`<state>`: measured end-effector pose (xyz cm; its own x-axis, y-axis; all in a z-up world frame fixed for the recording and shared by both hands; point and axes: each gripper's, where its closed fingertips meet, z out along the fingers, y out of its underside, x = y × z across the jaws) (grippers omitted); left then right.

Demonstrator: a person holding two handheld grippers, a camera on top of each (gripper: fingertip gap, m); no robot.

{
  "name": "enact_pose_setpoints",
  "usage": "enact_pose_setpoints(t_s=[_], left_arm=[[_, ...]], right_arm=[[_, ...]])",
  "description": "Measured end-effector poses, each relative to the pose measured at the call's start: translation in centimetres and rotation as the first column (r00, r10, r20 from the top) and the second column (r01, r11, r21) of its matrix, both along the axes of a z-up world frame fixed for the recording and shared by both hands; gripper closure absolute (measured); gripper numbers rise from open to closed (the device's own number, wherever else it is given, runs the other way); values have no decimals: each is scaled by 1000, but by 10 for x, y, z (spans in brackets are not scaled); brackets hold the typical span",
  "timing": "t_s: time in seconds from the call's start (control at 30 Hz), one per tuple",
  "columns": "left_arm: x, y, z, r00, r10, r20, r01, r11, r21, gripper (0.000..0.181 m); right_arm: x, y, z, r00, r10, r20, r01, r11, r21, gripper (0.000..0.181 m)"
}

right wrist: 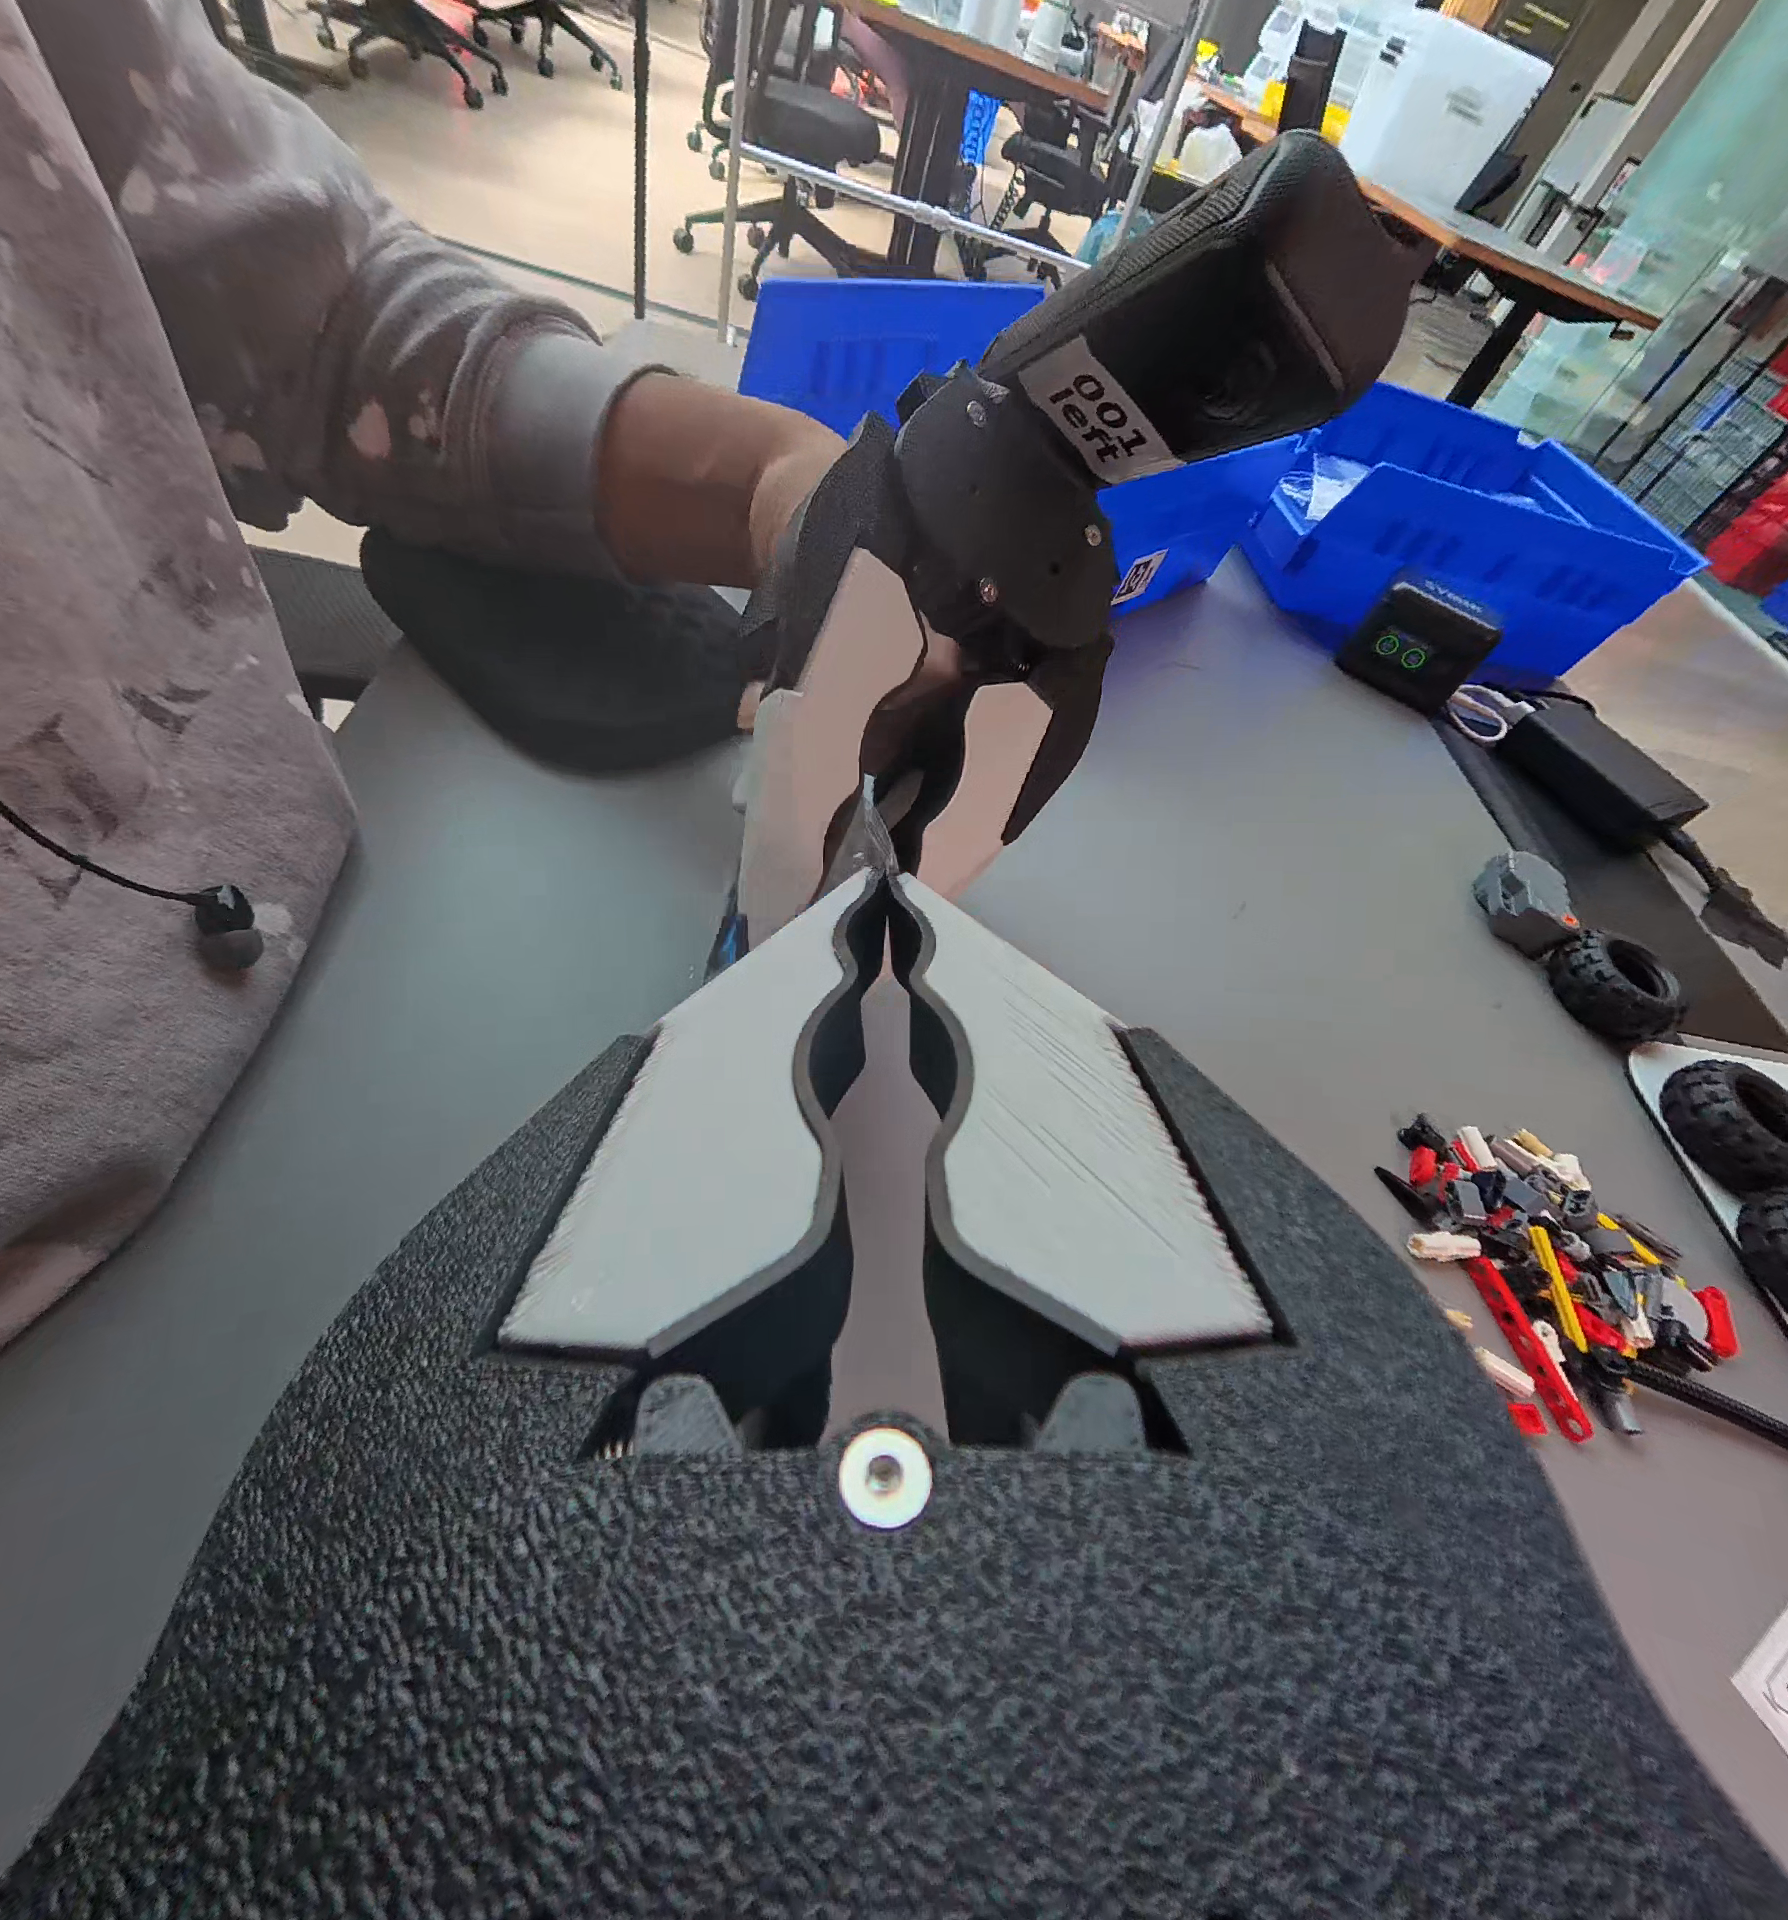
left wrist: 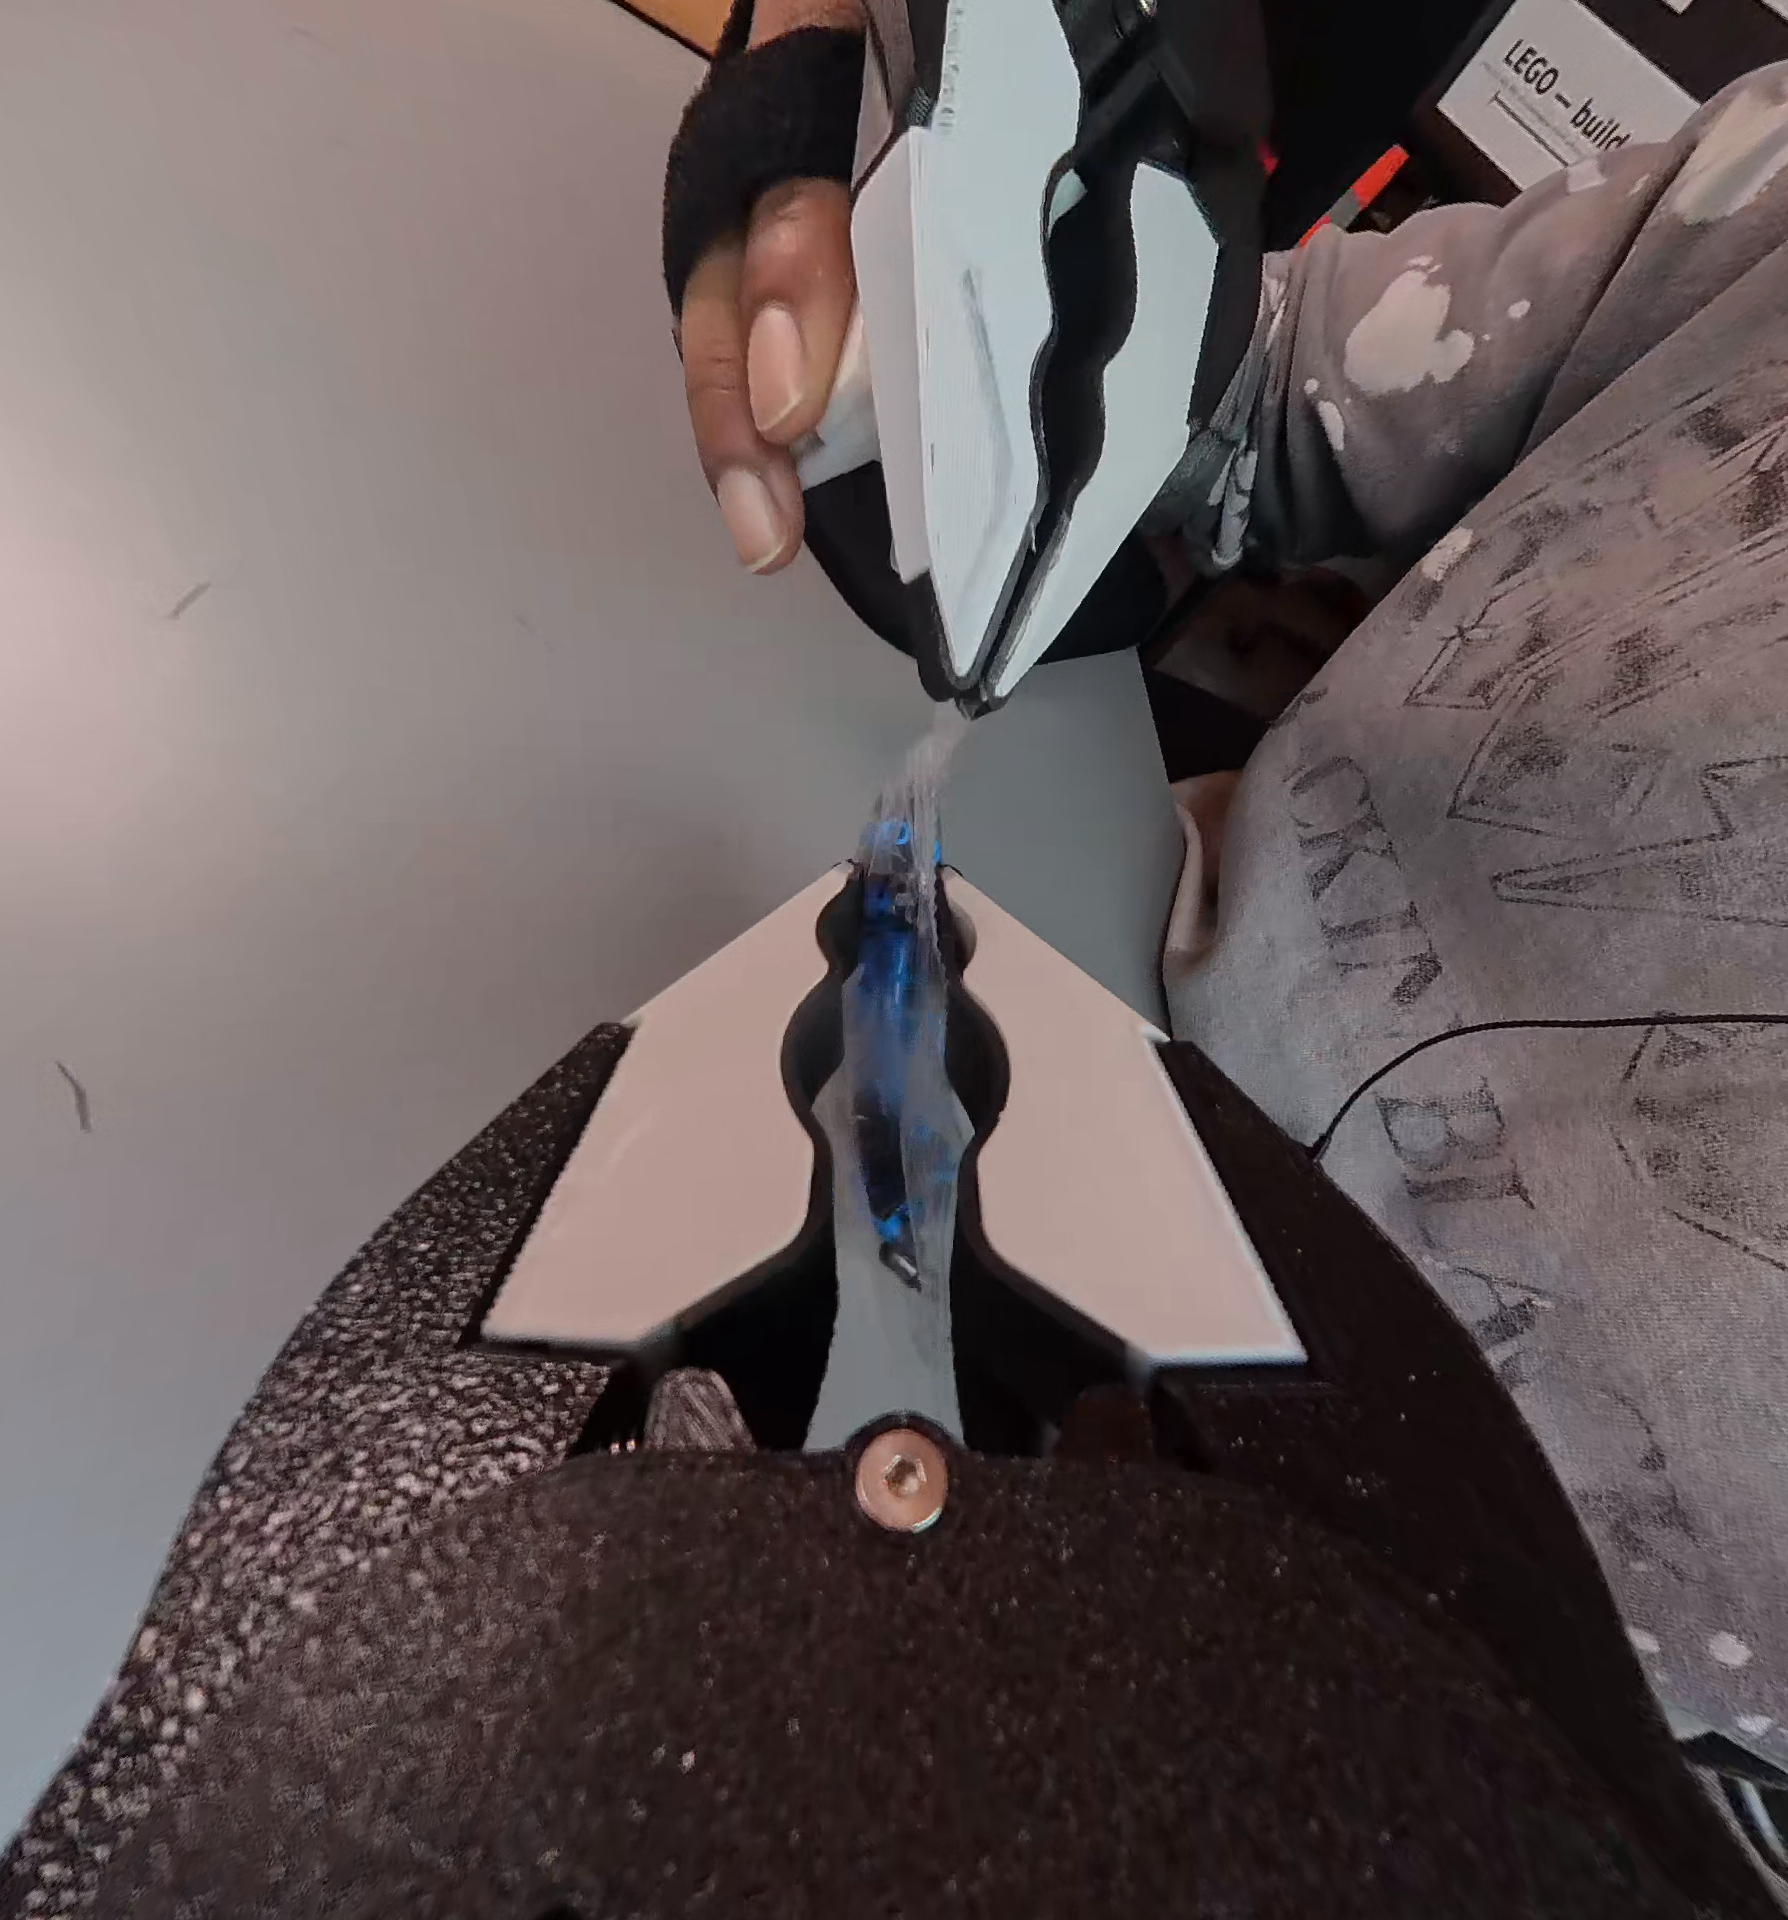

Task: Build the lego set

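The left claw [left wrist: 900, 883] is clamped on a small clear plastic bag [left wrist: 895, 1049] with blue pieces inside, the bag running back between its two white fingers. The right claw [left wrist: 973, 704] pinches the bag's free end, its tips pressed together on the thin film, so the bag is stretched between the two claws above the grey worktop [left wrist: 298, 520]. A hand [left wrist: 755, 384] in a black fingerless glove holds the right claw.

In the right wrist view the right claw [right wrist: 885, 883] meets the tip of the left claw [right wrist: 874, 821], and the film there is only a faint sliver, so the hold is hard to make out from this side. Well to the right on the worktop [right wrist: 1233, 852] lies a loose pile of lego pieces [right wrist: 1565, 1278] in red, yellow, grey and black. Black rubber tyres [right wrist: 1742, 1132] sit on a white tray [right wrist: 1659, 1081] just beside the pile, another tyre [right wrist: 1612, 985] lies near a grey block [right wrist: 1524, 894], and blue bins [right wrist: 1472, 520] stand at the far edge
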<state>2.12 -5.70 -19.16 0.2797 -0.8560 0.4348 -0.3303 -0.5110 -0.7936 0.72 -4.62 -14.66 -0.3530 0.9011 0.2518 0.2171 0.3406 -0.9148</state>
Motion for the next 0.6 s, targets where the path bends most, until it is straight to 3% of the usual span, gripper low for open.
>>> enact_pose_setpoints(t_s=[0.13,0.23,0.33,0.37,0.5,0.6], left_arm=[[-2,14,27,988,66,138,-85,987,139,178],[-11,23,53,948,106,301,-172,964,202,179],[-21,28,80,873,115,474,-238,949,208,181],[-23,28,85,854,115,507,-253,944,211,181],[-27,30,88,827,123,549,-279,937,209,181],[-26,29,85,839,119,531,-268,940,211,172]], right_arm=[[-5,8,30,995,-59,-86,56,998,-35,180],[6,24,53,985,-101,-142,79,985,-152,144],[19,27,36,998,-47,-40,38,978,-203,119],[19,29,29,999,-47,-27,40,979,-201,123],[18,26,36,994,-21,-110,-10,962,-274,181],[19,30,38,994,-27,-109,-5,958,-288,181]])
